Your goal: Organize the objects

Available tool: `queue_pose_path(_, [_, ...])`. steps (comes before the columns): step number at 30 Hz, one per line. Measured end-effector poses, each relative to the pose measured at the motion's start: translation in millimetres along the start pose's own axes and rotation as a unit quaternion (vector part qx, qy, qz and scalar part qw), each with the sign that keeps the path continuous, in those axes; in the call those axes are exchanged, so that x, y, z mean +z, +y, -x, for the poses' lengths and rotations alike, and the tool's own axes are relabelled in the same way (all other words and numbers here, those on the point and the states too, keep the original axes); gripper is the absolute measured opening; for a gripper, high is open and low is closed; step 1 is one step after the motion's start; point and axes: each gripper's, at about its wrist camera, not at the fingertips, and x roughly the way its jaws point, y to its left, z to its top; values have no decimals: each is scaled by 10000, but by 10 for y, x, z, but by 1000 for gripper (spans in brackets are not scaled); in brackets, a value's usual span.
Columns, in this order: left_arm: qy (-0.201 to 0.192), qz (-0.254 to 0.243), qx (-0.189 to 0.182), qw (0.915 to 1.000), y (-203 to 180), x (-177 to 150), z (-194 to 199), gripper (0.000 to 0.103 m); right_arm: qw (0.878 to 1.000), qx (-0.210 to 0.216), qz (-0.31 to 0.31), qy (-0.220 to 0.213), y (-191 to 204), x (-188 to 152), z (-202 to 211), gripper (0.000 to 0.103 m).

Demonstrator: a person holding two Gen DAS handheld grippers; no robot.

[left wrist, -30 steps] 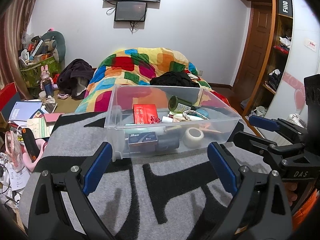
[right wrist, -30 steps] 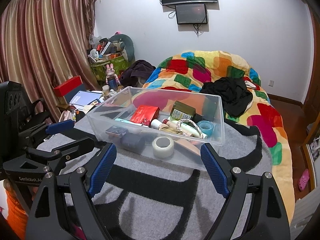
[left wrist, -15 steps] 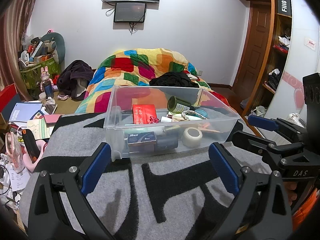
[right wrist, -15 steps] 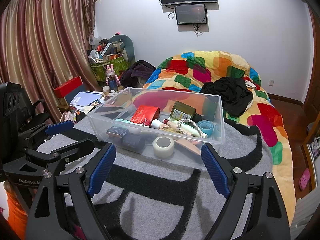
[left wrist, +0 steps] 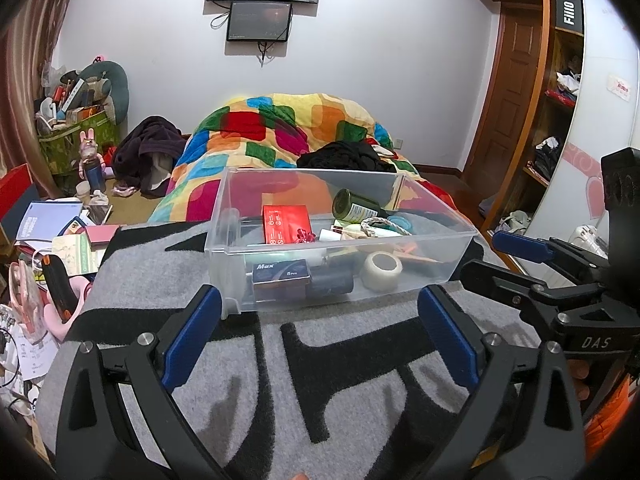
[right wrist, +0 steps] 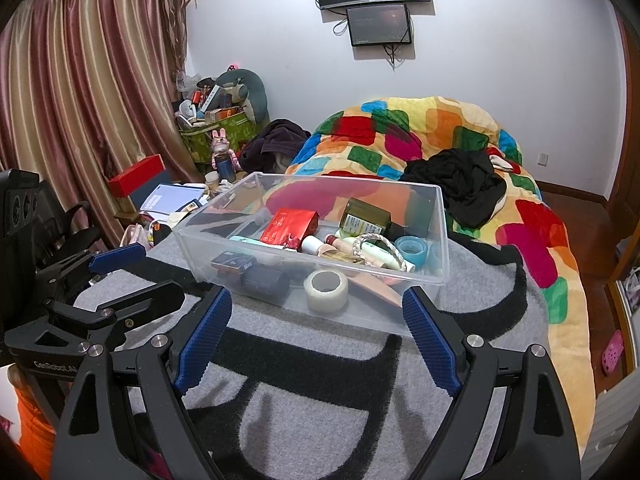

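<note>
A clear plastic bin (left wrist: pixel 224 216) (right wrist: pixel 440 236) stands on a grey and black blanket (left wrist: pixel 340 380) (right wrist: pixel 304 392). It holds a red box (left wrist: pixel 285 224) (right wrist: pixel 288 224), a dark green bottle (left wrist: pixel 356 209) (right wrist: pixel 366 216), a white tape roll (left wrist: pixel 382 270) (right wrist: pixel 327 290), a blue "Max" box (left wrist: pixel 280 278) (right wrist: pixel 234 262), a blue tape roll (right wrist: pixel 412 249) and small tubes. My left gripper (left wrist: pixel 320 334) is open and empty, just short of the bin's front wall. My right gripper (right wrist: pixel 316 336) is open and empty, also before the bin. Each shows at the side of the other's view.
A bed with a colourful patchwork quilt (left wrist: pixel 280 128) (right wrist: pixel 420 128) and black clothes (left wrist: pixel 344 156) (right wrist: pixel 460 180) lies behind the bin. Books, papers and a red box (right wrist: pixel 136 176) clutter the left side (left wrist: pixel 52 224). A wardrobe and door (left wrist: pixel 516 92) stand right.
Both grippers have barely shifted; the bin sits a touch lower in the left wrist view. Nothing was taken or let go.
</note>
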Motion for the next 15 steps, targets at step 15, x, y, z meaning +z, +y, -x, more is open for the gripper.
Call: queue_pose_path(15, [-48,44,12,10000,-17,-10,-4,100,10000,14,-28,12,20,-26,-13,86])
